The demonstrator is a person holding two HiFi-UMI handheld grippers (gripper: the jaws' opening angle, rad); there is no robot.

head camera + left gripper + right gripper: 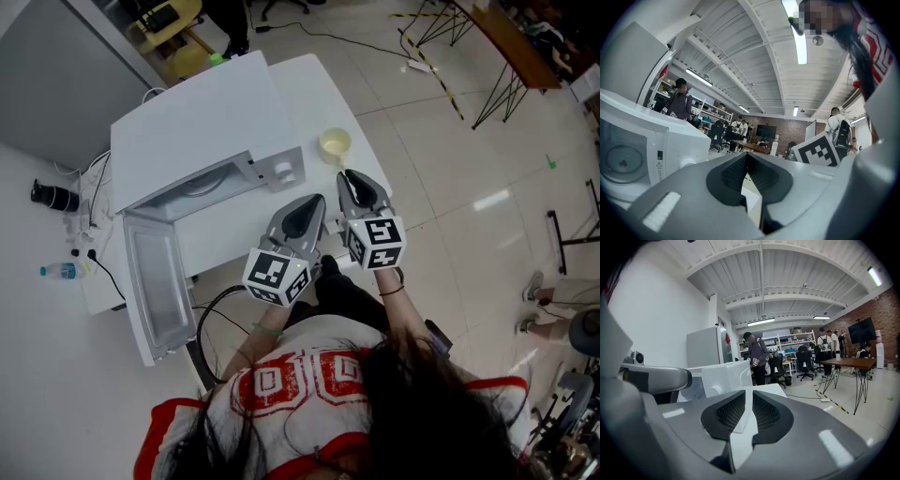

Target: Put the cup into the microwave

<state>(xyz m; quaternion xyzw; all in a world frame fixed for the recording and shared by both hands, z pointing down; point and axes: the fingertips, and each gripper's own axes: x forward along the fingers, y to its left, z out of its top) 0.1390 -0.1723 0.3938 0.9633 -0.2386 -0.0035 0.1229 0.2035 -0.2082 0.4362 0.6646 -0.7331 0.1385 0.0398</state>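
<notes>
A pale yellow cup [335,143] stands on the white table [323,89], just right of the white microwave [202,131]. The microwave's door [159,286] hangs wide open on the left, baring the cavity [202,187]. My right gripper [346,175] points at the cup from a short way in front, jaws nearly together with nothing between them. My left gripper [315,200] is beside it, by the microwave's control panel [281,171], shut and empty. The left gripper view shows the microwave [642,150] at left. Neither gripper view shows the cup.
A plastic bottle [58,271], a black object [52,197] and cables [98,253] lie on the floor left of the table. A wooden desk on black legs [511,42] stands at the far right. People and office chairs [806,363] fill the room behind.
</notes>
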